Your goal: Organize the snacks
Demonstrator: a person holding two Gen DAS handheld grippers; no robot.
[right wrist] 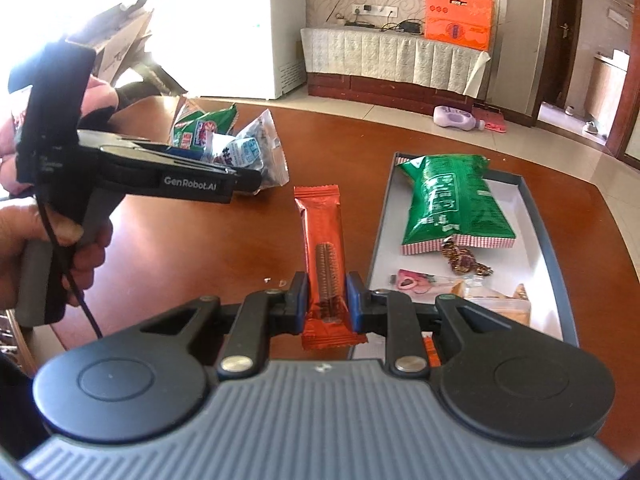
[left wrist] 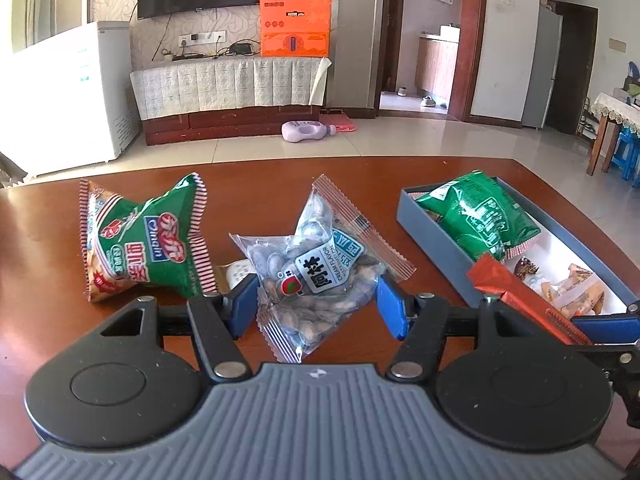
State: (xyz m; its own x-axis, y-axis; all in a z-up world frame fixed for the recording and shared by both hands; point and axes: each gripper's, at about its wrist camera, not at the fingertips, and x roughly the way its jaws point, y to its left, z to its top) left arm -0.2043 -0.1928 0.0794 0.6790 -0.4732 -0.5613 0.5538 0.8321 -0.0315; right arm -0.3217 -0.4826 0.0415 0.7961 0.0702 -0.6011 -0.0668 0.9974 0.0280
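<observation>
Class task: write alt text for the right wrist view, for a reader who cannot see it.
The right gripper clamps an orange snack bar above a wooden table, beside a shallow box holding a green bag. At left, a hand holds the left gripper by more snack bags.

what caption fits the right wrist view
Right gripper clamps an orange snack bar beside the grey tray holding a green bag.

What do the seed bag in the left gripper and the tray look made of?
Seed bag: clear, glossy plastic film; the seeds show through, edges crimped. Tray: probably rigid cardboard, matte grey-blue walls with a white floor; the look alone leaves thin plastic open.
</observation>
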